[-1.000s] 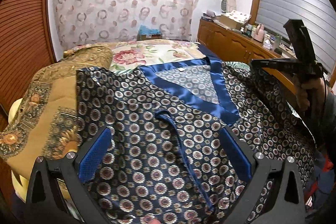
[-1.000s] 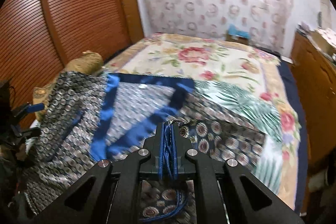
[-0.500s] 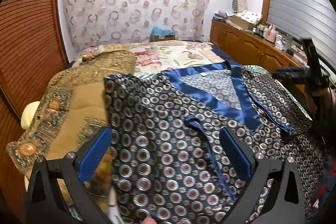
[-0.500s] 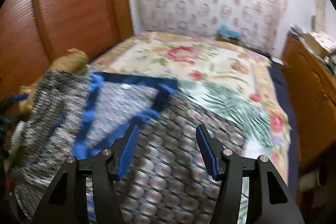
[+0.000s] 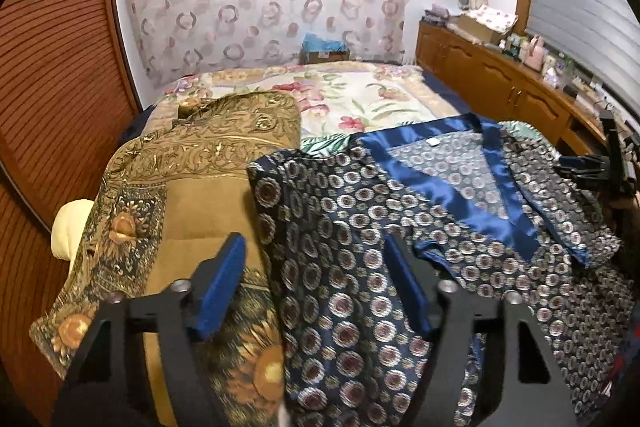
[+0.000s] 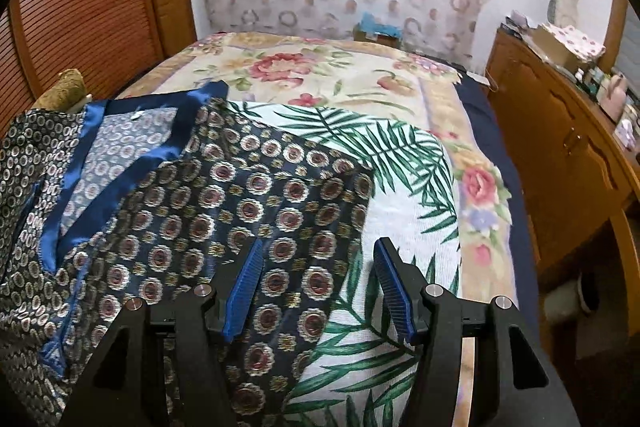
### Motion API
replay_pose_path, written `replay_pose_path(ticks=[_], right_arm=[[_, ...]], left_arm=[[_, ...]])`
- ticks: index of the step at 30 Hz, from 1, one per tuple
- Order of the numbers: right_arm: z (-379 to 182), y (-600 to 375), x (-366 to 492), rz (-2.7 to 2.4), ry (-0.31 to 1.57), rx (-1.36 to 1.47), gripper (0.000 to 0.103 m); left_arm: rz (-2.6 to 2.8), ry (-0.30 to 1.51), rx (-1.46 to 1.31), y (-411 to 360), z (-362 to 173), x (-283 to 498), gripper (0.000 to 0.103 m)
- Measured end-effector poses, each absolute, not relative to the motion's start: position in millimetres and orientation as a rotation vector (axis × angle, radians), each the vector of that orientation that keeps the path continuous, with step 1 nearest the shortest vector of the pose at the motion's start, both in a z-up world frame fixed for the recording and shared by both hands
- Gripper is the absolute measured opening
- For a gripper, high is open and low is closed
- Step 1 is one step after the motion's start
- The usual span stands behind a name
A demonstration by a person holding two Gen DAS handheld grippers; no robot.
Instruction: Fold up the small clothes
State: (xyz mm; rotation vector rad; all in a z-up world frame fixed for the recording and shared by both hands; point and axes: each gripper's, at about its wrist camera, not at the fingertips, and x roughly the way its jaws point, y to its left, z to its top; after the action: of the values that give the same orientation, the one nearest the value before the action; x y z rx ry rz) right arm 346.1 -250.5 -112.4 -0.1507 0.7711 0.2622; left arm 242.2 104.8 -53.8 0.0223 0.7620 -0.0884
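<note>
1. Bedspread (image 6: 340,75) with a floral print is covering the bed, with a palm-leaf cloth (image 6: 404,187) lying over its near part.
2. Navy patterned robe (image 5: 360,227) with blue satin trim is lying spread flat across both, beside a gold brocade cushion (image 5: 192,187).
3. Left gripper (image 5: 316,283) is hovering over the robe's left edge, jaws part open and just closing, gripping nothing.
4. Right gripper (image 6: 316,291) is hovering over the robe's right edge, jaws part open, having just released the cloth.
</note>
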Motion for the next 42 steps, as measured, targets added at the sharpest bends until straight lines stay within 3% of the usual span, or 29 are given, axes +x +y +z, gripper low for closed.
replay_pose_path(ticks=[3, 7, 10, 12, 15, 26, 27, 29, 30, 31, 42], right_arm=[[-113, -251, 345, 0.263, 0.772, -0.138, 0.06], [-110, -259, 343, 0.262, 0.774, -0.128, 0.062], [-108, -261, 344, 0.258, 0.773, -0.131, 0.063], [-108, -262, 343, 0.257, 0.771, -0.13, 0.063], [-108, -264, 342, 0.242, 0.761, -0.126, 0.063], [-103, -273, 365, 0.283, 0.816, -0.08, 0.063], [-103, -272, 369, 0.292, 0.82, -0.084, 0.062], [-101, -269, 373, 0.299, 0.817, -0.113, 0.039], [-100, -266, 374, 0.32, 0.821, -0.124, 0.019], [-99, -263, 375, 0.346, 0.829, -0.124, 0.006], [-33, -264, 298, 0.397, 0.603, -0.091, 0.003]], left_arm=[[-0.084, 0.771, 0.026, 107, -56, 250, 0.049], [-0.079, 0.789, 0.029, 107, -63, 257, 0.043], [-0.059, 0.78, 0.037, 108, -64, 258, 0.031], [-0.06, 0.779, 0.034, 108, -64, 258, 0.012], [-0.102, 0.786, 0.018, 106, -61, 257, 0.007], [-0.155, 0.74, -0.005, 103, -48, 251, 0.003], [-0.165, 0.737, -0.011, 102, -47, 250, 0.003], [-0.18, 0.724, -0.02, 98, -42, 247, 0.002], [-0.189, 0.717, -0.026, 97, -39, 245, 0.002], [-0.198, 0.708, -0.032, 96, -36, 242, 0.002], [-0.24, 0.551, -0.045, 84, 15, 172, 0.002]])
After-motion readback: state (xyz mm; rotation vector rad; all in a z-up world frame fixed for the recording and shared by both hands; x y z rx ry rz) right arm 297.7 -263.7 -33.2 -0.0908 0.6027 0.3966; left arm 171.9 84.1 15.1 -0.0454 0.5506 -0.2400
